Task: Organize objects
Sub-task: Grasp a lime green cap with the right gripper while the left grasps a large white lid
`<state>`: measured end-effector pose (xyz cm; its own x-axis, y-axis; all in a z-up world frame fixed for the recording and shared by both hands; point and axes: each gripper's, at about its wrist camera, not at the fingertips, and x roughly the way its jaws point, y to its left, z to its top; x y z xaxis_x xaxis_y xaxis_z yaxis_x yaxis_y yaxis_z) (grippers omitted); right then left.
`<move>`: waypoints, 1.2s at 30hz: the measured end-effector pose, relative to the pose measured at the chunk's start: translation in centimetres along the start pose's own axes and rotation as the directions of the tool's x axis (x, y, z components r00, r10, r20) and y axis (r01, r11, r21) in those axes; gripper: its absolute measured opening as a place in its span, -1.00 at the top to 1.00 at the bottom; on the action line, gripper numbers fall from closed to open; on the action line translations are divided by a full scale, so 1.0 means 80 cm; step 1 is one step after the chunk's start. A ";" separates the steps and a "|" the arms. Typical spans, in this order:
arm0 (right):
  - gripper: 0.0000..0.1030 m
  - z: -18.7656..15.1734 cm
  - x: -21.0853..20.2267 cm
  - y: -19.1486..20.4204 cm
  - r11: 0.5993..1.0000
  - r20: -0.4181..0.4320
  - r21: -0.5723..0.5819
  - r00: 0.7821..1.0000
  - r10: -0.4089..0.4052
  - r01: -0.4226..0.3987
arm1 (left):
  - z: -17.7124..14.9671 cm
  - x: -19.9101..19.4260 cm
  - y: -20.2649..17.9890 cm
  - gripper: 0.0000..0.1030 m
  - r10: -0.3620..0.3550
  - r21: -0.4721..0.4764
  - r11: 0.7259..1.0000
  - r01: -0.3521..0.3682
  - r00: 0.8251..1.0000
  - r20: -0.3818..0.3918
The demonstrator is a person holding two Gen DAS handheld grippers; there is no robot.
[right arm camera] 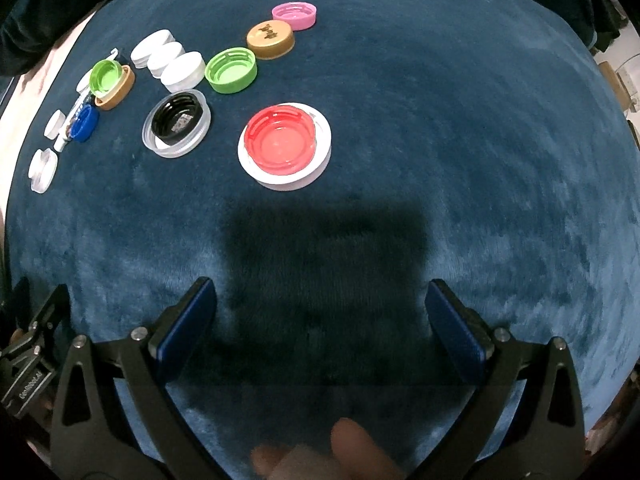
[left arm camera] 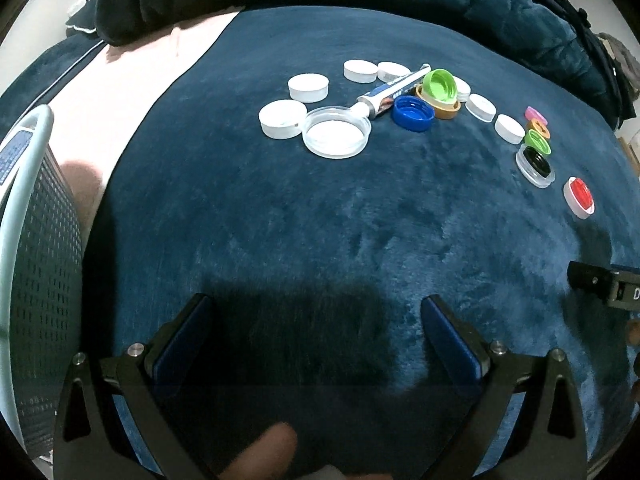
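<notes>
Right wrist view: right tongs [right arm camera: 320,308] spread and empty; to lift the red cap [right arm camera: 280,142], straddle its rim squarely, then squeeze gently.

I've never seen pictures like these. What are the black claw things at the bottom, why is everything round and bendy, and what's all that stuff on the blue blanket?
The claws are two hand-held grabbers, each with a tiny camera looking along its fingers. That lens bends the view. One picture comes from the left gripper, the other from the right gripper. Both are open and hold nothing. On the blue blanket lie many bottle caps: a red cap sitting in a white lid, a black cap in a clear lid, green, gold, pink, blue and white ones, plus a small tube.
</notes>
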<state>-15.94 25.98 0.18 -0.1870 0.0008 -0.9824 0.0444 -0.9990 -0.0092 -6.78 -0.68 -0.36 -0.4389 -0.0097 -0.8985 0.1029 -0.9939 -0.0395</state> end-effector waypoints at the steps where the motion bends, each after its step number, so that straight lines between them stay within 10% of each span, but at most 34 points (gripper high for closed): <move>1: -1.00 0.000 -0.001 -0.001 1.000 0.002 0.003 1.000 0.004 -0.004 | -0.001 -0.001 0.000 -1.00 -0.001 0.000 1.000 0.001 1.000 0.004; 13: -0.96 0.053 -0.063 0.004 0.980 0.168 0.079 0.971 0.168 -0.183 | 0.009 -0.013 0.002 -0.99 -0.006 0.054 0.999 0.004 0.999 0.035; 26: -0.08 0.113 -0.009 0.043 0.990 0.082 0.081 0.991 0.106 -0.112 | 0.041 -0.019 0.011 -0.99 -0.063 0.047 0.997 0.059 0.996 0.070; 29: 0.37 0.124 0.001 0.044 0.990 0.071 0.085 0.992 0.105 -0.111 | 0.046 -0.016 0.014 -0.99 -0.082 0.032 0.996 0.080 0.995 0.064; 36: 0.40 0.109 -0.008 0.029 0.967 0.018 0.180 0.984 0.178 -0.178 | 0.068 -0.003 0.029 -0.99 -0.168 -0.059 0.984 0.171 0.985 0.044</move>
<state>-24.27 23.29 2.40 -0.1942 -0.1780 -0.9647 -0.1003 -0.9747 0.2000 -11.34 -3.60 2.13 -0.4888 0.1529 -0.8589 0.0790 -0.9727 -0.2181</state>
